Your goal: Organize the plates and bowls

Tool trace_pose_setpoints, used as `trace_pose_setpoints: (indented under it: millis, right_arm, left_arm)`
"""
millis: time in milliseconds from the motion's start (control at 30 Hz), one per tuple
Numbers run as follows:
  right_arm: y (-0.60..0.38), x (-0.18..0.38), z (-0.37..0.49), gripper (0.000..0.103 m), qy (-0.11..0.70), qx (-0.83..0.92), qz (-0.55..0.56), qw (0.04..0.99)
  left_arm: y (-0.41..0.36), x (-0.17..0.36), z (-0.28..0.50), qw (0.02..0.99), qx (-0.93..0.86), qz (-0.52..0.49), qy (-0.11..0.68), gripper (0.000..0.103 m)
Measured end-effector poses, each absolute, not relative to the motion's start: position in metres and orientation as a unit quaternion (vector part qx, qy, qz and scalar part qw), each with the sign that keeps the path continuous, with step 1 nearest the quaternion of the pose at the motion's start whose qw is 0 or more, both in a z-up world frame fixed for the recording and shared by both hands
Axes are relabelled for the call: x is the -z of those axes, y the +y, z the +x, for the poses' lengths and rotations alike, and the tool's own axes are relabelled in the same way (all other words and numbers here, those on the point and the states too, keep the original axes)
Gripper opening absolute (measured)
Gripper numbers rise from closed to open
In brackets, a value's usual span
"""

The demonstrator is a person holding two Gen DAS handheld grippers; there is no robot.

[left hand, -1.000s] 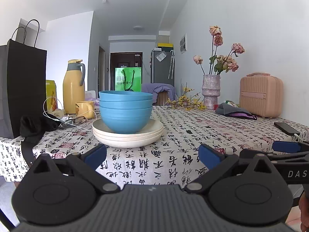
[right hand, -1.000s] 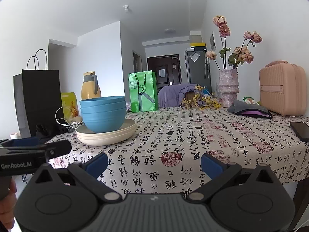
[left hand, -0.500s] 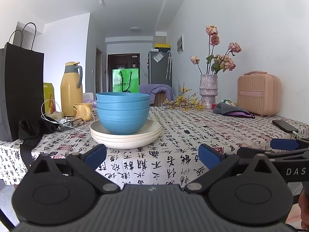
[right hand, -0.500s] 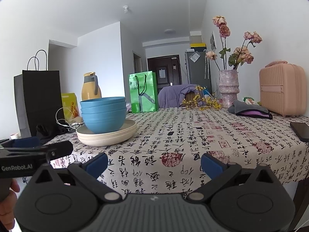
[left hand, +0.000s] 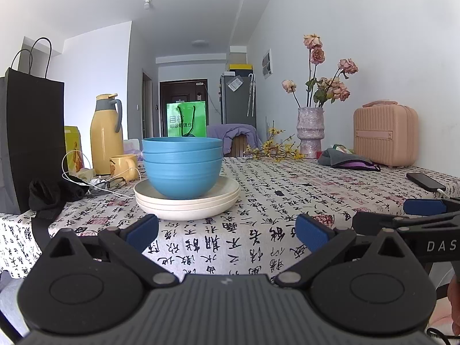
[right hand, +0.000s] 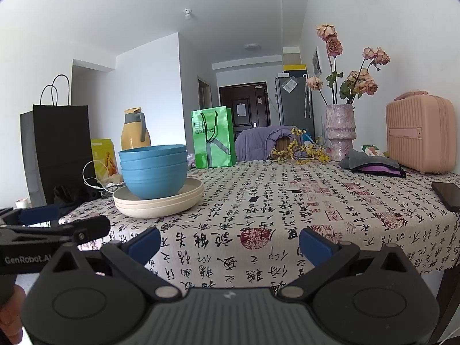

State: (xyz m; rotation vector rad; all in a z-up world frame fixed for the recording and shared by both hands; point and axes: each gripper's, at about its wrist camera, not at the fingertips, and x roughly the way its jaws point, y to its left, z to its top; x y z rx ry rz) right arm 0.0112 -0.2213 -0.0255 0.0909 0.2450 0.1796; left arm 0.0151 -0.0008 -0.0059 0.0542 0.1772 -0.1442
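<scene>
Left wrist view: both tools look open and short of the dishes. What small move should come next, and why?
Probably ease the left tool forward toward the nested blue plastic bowls. They sit stacked on the cream round plates, straight ahead of its open, empty jaws, with bare patterned tablecloth between. The right tool, also open, is offset to the stack's right.

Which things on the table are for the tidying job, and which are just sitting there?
For the job:
blue bowls, stacked
cream plates, stacked under the bowls
left gripper and right gripper, both open and empty

Just sitting there:
yellow jug
yellow mug
black bag
green bag
vase
pink case
phone
</scene>
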Motion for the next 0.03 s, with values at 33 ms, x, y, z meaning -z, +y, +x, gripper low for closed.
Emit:
trace_pose_setpoints:
  millis: [33]
  right_arm:
    - [-0.2215, 0.0255, 0.0112, 0.103, 0.122, -0.089, 0.045, 0.987]
  left_arm:
    - [-0.0007, 0.0060, 0.0150, 0.993, 0.074, 0.027, 0.089, 0.103]
